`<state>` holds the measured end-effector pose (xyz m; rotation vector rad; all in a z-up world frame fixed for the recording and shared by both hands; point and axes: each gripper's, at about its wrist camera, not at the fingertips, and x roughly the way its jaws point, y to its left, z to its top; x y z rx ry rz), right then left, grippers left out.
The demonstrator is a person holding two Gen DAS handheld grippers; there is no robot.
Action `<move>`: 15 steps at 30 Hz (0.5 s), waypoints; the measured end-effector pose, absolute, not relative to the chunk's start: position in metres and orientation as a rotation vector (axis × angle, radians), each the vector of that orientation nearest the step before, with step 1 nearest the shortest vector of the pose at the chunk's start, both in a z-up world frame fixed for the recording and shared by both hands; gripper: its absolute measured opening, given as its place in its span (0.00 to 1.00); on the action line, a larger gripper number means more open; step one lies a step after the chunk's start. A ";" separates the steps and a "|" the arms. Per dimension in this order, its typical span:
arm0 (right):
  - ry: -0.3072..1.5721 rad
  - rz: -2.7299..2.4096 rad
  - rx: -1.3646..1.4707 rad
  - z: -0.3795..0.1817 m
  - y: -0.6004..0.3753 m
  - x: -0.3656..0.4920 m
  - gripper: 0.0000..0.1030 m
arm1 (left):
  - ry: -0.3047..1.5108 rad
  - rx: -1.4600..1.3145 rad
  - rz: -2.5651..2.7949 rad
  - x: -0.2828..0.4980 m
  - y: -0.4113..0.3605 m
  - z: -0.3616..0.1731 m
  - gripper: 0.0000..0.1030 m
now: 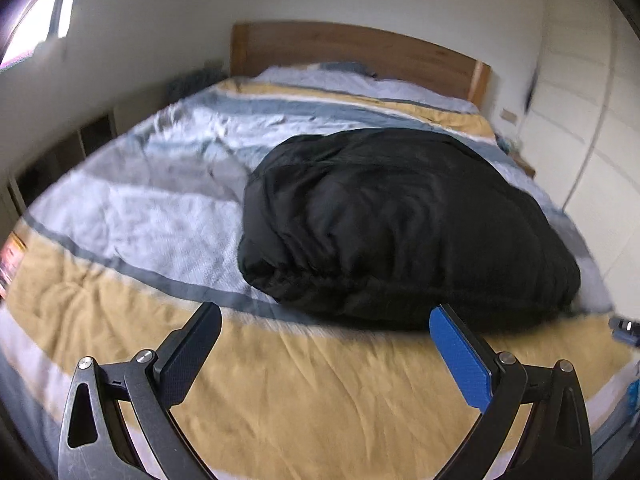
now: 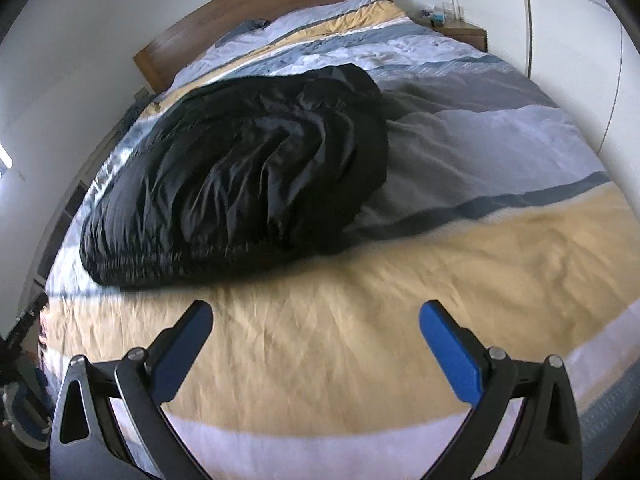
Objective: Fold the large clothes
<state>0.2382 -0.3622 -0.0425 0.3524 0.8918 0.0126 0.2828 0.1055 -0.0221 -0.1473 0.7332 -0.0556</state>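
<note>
A large black puffy garment (image 1: 400, 224) lies in a rounded, folded heap on the striped bedspread (image 1: 168, 216). It also shows in the right wrist view (image 2: 244, 176), left of centre. My left gripper (image 1: 326, 320) is open and empty, hovering over the yellow stripe just short of the garment's near edge. My right gripper (image 2: 316, 316) is open and empty, over the yellow stripe, with the garment ahead and to its left.
The bed has a wooden headboard (image 1: 360, 52) against a white wall. A wooden nightstand (image 2: 464, 32) with small items stands at the bed's far right. White wardrobe doors (image 2: 572, 20) run along the right side. Low shelving (image 1: 60, 156) stands left of the bed.
</note>
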 end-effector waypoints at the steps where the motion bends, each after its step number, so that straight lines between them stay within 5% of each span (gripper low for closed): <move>1: 0.882 0.016 0.377 -0.043 -0.366 0.246 1.00 | 0.741 -0.163 -0.057 0.292 0.113 -0.025 0.99; 15: 0.908 0.155 0.728 -0.100 -0.424 0.393 1.00 | 0.926 -0.536 -0.217 0.482 0.213 -0.089 0.99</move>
